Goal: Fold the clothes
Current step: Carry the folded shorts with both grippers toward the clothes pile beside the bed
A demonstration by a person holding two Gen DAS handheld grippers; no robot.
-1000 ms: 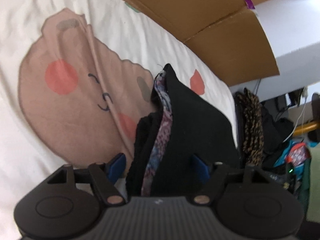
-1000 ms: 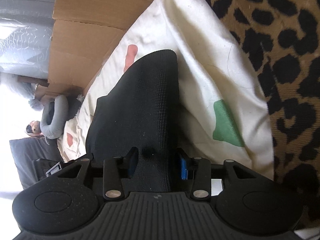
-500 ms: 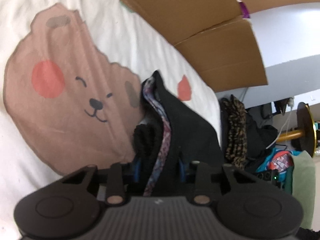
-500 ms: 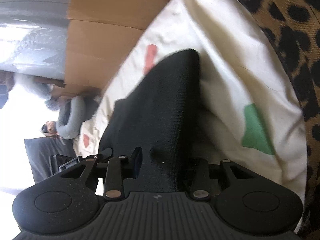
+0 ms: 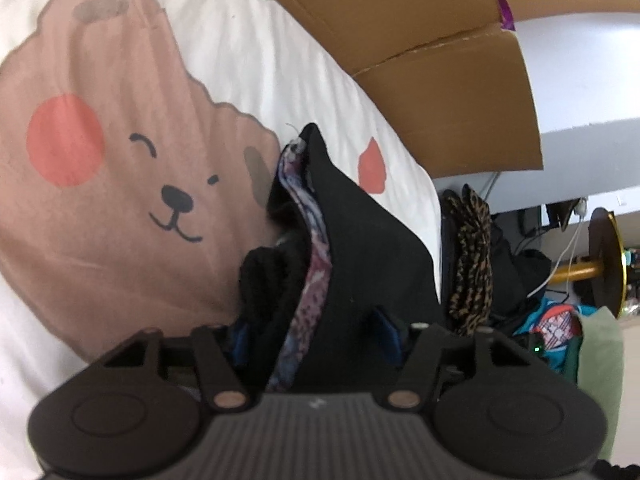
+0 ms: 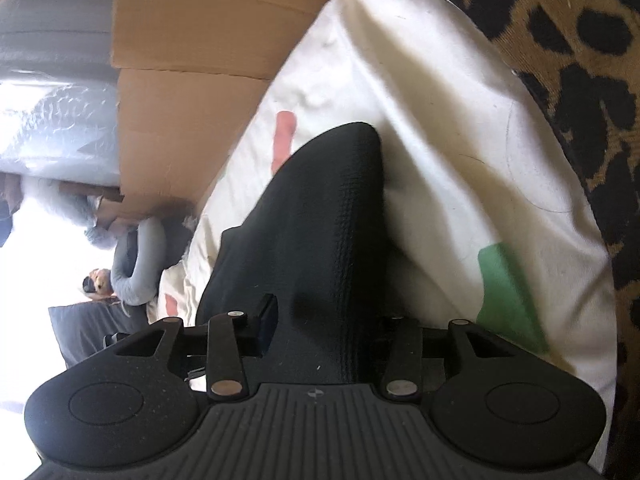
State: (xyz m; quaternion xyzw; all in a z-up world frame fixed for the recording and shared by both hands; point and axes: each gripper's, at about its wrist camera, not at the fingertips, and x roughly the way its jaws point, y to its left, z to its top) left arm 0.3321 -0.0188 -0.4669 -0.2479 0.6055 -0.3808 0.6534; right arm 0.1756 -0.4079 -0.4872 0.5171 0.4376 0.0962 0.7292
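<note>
Left wrist view: my left gripper (image 5: 316, 338), low centre of frame, has a bunched fold of the black garment (image 5: 360, 248) between its blue pads (image 5: 386, 332). Its jaws are opening, and I cannot tell whether the pads still press on the cloth. A purple patterned lining (image 5: 308, 240) shows along the fold's edge.

Right wrist view: my right gripper (image 6: 324, 320), low centre, has a smooth band of the same garment (image 6: 320, 232) running between its jaws, which are also opening; the right-hand pad is hidden behind the fabric.

Handling, as I judge it: the garment is a light, soft knit, limp rather than stiff, and not slippery. It will sag and bunch unless held taut at two points, so I would take it by edges or corners, not by the bulk.

Surface: the garment rests on a bed with a white cover (image 5: 248, 64) printed with a bear face (image 5: 172, 200). Cardboard (image 5: 420, 32) stands behind the bed at upper right; leopard-print cloth (image 6: 580, 40) fills the right wrist view's upper right. Clutter and cables lie beside the bed.
</note>
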